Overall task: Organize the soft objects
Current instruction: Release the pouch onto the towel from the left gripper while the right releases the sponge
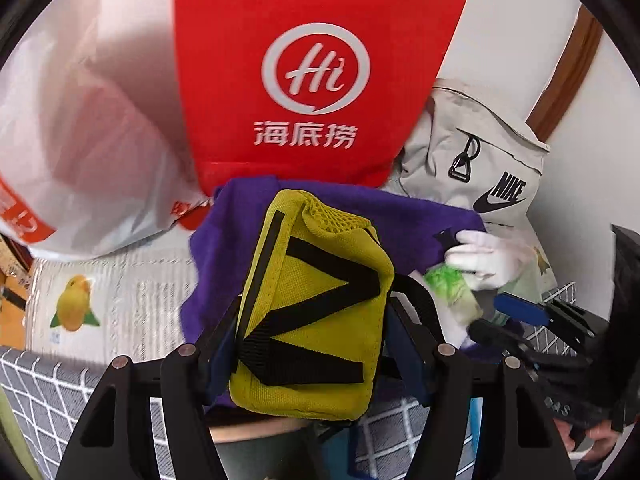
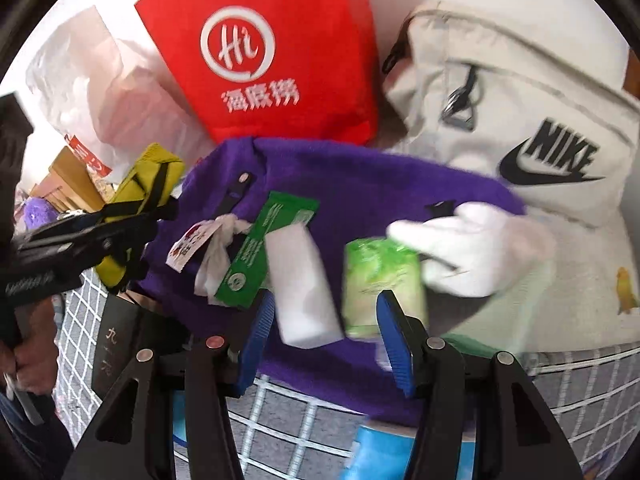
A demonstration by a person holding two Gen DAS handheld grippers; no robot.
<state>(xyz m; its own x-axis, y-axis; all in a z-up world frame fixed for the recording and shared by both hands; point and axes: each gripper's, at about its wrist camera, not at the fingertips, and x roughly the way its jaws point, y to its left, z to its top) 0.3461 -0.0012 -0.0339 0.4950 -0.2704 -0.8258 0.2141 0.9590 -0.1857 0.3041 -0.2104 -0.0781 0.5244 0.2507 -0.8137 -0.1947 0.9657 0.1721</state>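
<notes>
The yellow pouch [image 1: 308, 300] with black straps, soft, light and best pinched across its padded middle, sits clamped between the left gripper [image 1: 312, 332] fingers above the purple towel [image 1: 420, 216]. The right gripper [image 2: 326, 332] fingers stand released, with a white tissue pack [image 2: 304, 292] and a green one [image 2: 380, 280] loose between them. At twelve o'clock the red Haidilao bag [image 1: 312, 72] stands, contents hidden; the grey Nike backpack [image 2: 520, 120] at two.

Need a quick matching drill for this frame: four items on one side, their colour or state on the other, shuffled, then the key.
Items:
1. pouch
2. Hi bag
3. Nike backpack
4. towel

Descriptions:
A. purple, spread under the small packs
B. yellow with black straps, held in the left gripper fingers
C. red, standing at the back
D. pale grey, black logo

Pairs: 1-B, 2-C, 3-D, 4-A
</notes>
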